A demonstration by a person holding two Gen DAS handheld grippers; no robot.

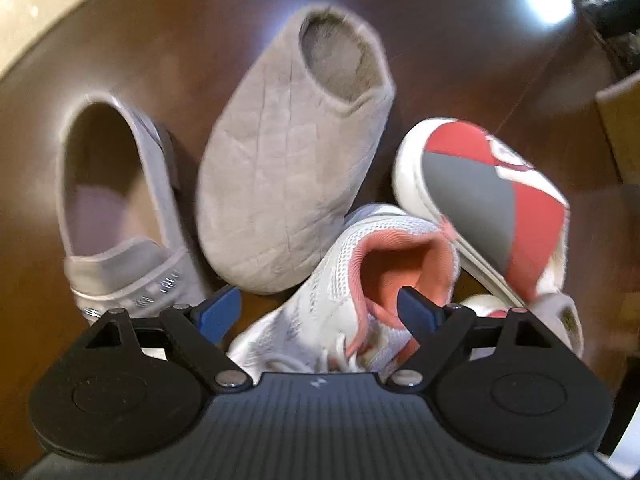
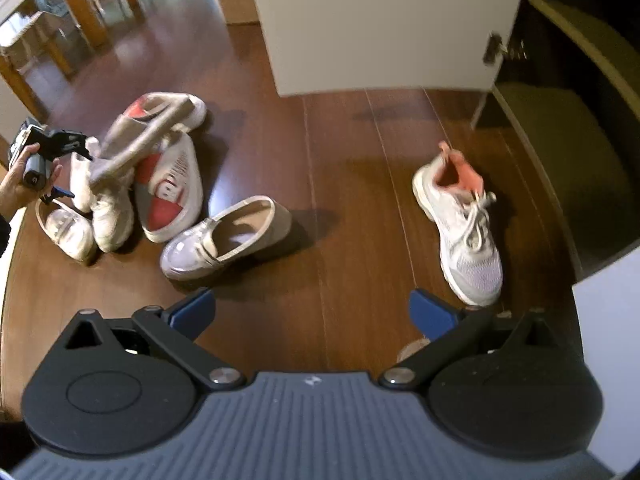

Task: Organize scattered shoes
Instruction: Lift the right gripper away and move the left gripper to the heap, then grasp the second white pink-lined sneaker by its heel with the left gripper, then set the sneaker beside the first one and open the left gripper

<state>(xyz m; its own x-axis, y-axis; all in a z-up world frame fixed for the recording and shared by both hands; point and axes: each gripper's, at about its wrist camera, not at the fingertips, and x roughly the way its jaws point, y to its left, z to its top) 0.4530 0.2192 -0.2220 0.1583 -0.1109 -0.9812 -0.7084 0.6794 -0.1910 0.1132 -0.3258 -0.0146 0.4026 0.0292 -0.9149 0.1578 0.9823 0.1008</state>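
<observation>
I see a big brown wood floor [image 2: 340, 200] with shoes all over it. A white cupboard door [image 2: 384, 24] stands open at the back. On the left side there is a pile of shoes [image 2: 132, 176], and a grey slip-on shoe [image 2: 228, 240] sits just beside the pile. A white sneaker with a pink inside [image 2: 464, 232] lies alone, well apart from the pile and near the cupboard.

Up close, my left gripper [image 1: 316, 312] is right over the pile. A fluffy grey slipper [image 1: 288, 160] lies in the middle, with a grey slip-on [image 1: 120, 208] to its left. A red, grey and white slide [image 1: 484, 196] is tipped on its side. My left fingers are wide apart around the collar of another white and pink sneaker [image 1: 360, 280], not squeezing it.

My right gripper [image 2: 312, 316] hangs over bare floor with its fingers wide apart, holding nothing.
</observation>
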